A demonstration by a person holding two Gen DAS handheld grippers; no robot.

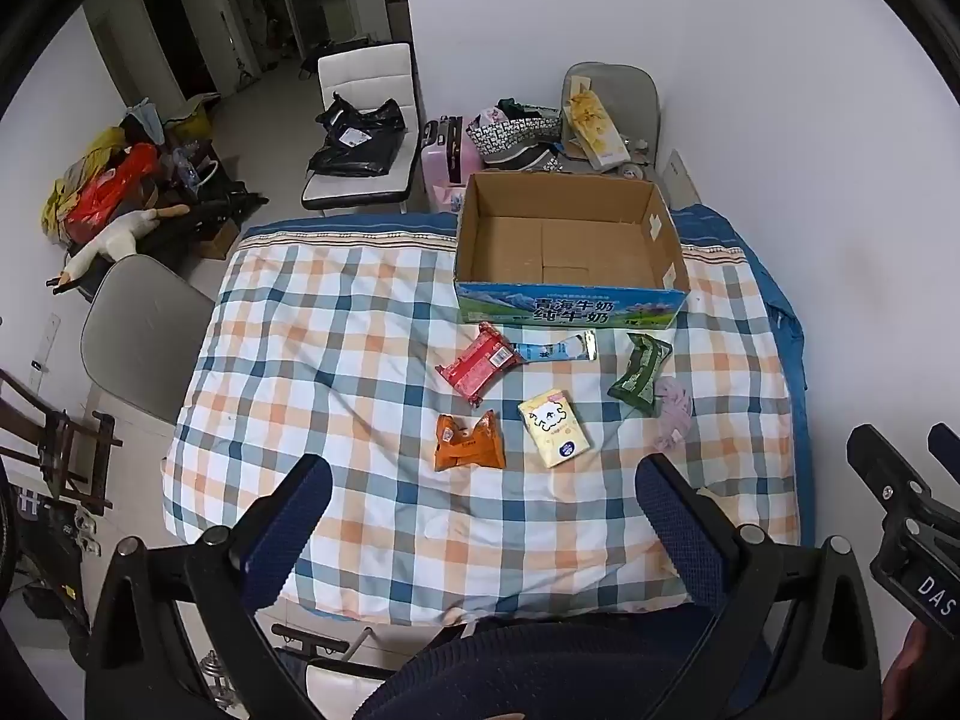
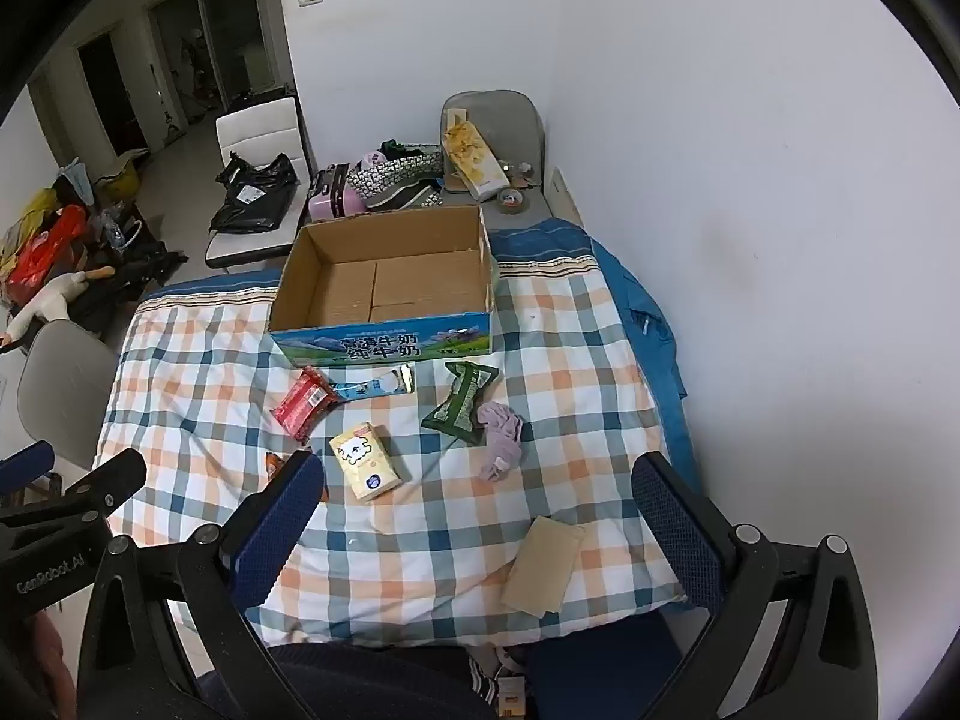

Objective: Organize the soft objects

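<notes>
An open cardboard box (image 1: 570, 294) (image 2: 384, 342) stands at the far side of the checked cloth. In front of it lie a red packet (image 1: 480, 369) (image 2: 303, 405), a blue tube (image 1: 555, 350) (image 2: 375, 386), a green packet (image 1: 639, 375) (image 2: 459, 405), a yellow tissue pack (image 1: 555, 427) (image 2: 364, 461), an orange packet (image 1: 468, 441) and a pink cloth (image 1: 675, 411) (image 2: 501, 438). A tan pad (image 2: 543, 564) lies near the front edge. My left gripper (image 1: 483, 507) and right gripper (image 2: 480, 507) are open and empty, above the near edge of the cloth.
The table with the checked cloth (image 1: 336, 372) has grey chairs at its left (image 1: 138, 336) and far side (image 2: 498, 120). A white chair (image 1: 360, 120) with a black bag, a pink suitcase (image 1: 447, 153) and clutter stand beyond. A white wall (image 2: 750, 180) is on the right.
</notes>
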